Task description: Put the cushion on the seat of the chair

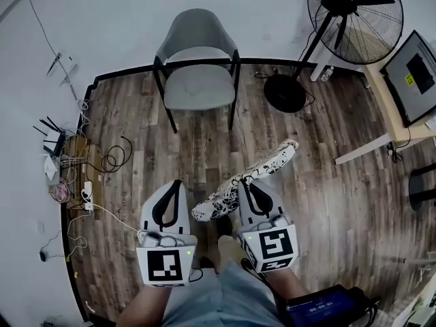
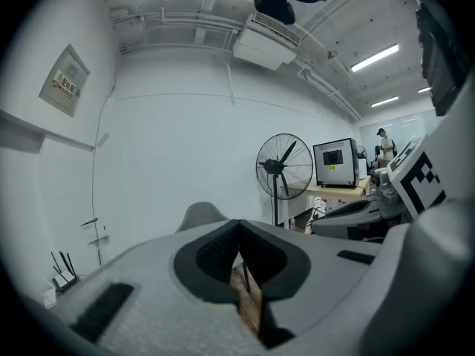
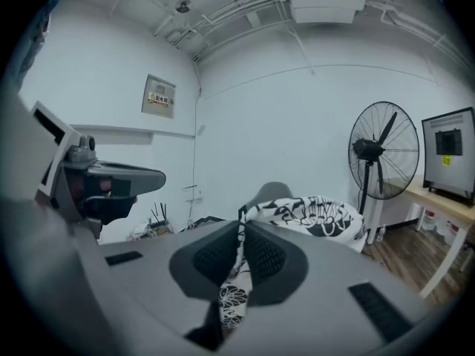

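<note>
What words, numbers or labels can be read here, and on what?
Nothing reads clearly.
Wall sign: print too small to read.
Yellow label on the monitor: too blurred to read.
Blue screen at the head view's bottom edge: digits like a timer, too blurred to quote.

My work lab room, bare white walls, ceiling pipes [image 2: 193, 22], standing fan [image 1: 354, 16] and monitor [image 1: 417, 73] at 1 o'clock, router [image 1: 54, 142] and cables [image 1: 112, 157] at 10 o'clock.
</note>
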The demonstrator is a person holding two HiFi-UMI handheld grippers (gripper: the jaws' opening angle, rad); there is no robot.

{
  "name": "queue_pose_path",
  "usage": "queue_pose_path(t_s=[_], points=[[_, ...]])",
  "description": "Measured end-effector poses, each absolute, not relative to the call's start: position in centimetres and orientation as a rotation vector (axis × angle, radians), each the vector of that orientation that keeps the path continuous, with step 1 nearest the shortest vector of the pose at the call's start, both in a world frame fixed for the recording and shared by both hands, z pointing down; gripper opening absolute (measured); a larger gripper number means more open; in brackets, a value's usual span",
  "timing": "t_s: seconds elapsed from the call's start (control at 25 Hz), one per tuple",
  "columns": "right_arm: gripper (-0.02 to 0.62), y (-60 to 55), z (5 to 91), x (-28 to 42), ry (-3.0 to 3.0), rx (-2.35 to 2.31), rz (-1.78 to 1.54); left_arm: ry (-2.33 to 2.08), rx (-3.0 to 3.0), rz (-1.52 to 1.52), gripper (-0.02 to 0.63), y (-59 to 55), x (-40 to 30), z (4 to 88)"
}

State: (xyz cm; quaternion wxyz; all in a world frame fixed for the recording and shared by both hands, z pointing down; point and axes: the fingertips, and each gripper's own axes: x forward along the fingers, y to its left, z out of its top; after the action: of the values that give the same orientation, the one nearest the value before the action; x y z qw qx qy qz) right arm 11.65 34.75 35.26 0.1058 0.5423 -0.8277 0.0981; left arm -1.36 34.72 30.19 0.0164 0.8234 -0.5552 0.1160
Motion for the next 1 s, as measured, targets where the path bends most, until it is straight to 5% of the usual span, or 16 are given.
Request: queue_pose_path(t_s=[0.4,1.0], points=[[0.015,25.8,32.9,12.8,-2.533,1.516,0.273,-1.754,2.604,0.344,0.005,26.8,3.0,26.9],[0.015,17.3,34.3,10.6,-2.521,1.473,0.276,-1.804,2.544,0.306,0.005,18.5,-0.4,28.0]])
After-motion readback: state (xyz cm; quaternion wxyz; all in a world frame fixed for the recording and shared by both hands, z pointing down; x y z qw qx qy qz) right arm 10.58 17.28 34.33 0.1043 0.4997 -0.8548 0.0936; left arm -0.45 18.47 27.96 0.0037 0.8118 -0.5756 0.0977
